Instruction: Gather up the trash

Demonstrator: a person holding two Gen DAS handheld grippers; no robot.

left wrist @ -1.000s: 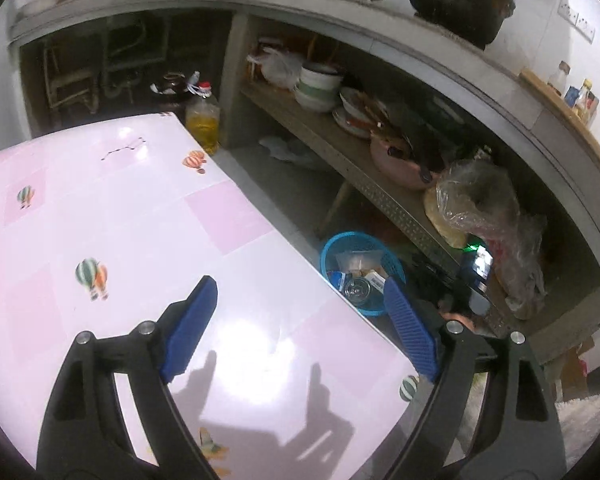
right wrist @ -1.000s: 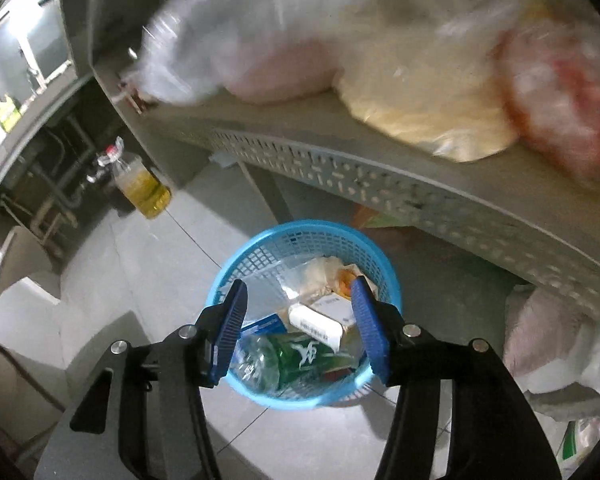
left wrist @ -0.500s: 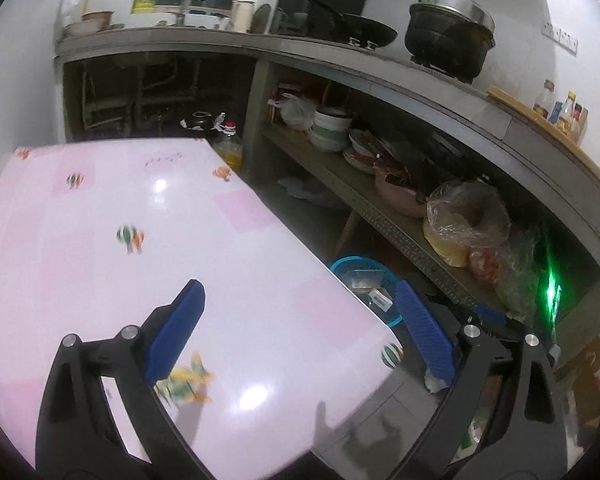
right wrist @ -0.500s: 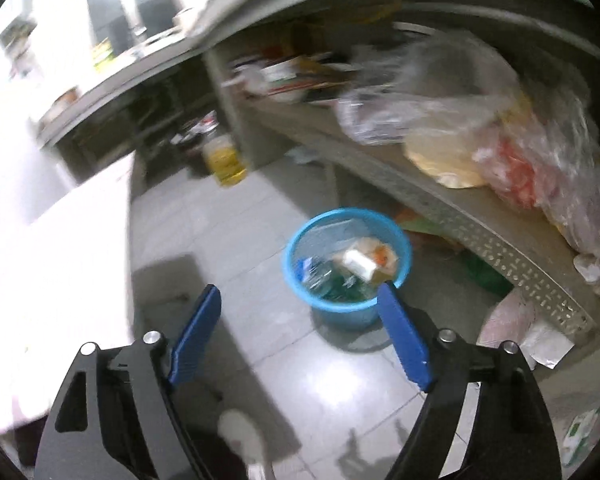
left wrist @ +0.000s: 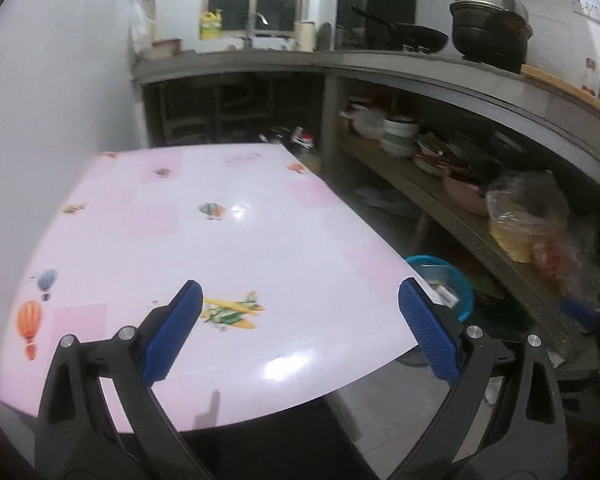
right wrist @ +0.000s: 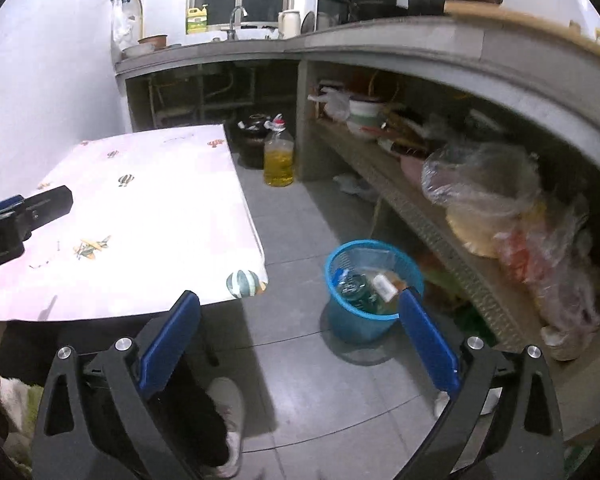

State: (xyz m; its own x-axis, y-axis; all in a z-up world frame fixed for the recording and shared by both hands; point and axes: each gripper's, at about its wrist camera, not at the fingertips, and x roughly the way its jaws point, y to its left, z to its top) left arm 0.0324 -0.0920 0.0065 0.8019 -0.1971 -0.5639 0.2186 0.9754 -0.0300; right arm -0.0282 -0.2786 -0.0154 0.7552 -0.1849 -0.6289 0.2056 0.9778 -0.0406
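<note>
A blue plastic trash basket (right wrist: 374, 280) stands on the grey tiled floor beside the table. It holds a crushed bottle, a white packet and other trash. Its rim also shows past the table's edge in the left wrist view (left wrist: 462, 280). My right gripper (right wrist: 300, 340) is open and empty, held above the floor, back from the basket. My left gripper (left wrist: 300, 328) is open and empty above the near end of the pink table (left wrist: 204, 240). The table top carries only printed balloons and planes.
A concrete counter with a low shelf (right wrist: 420, 208) runs along the right, loaded with bowls and plastic bags (right wrist: 484, 188). A bottle of yellow oil (right wrist: 278, 156) stands on the floor beyond the table. The person's legs and shoe (right wrist: 228, 412) are under my right gripper.
Both grippers have pulled up and back. The right one was close over the basket with its jaws narrower; it now stands far from it and wider open. The left view now takes in the whole table.
</note>
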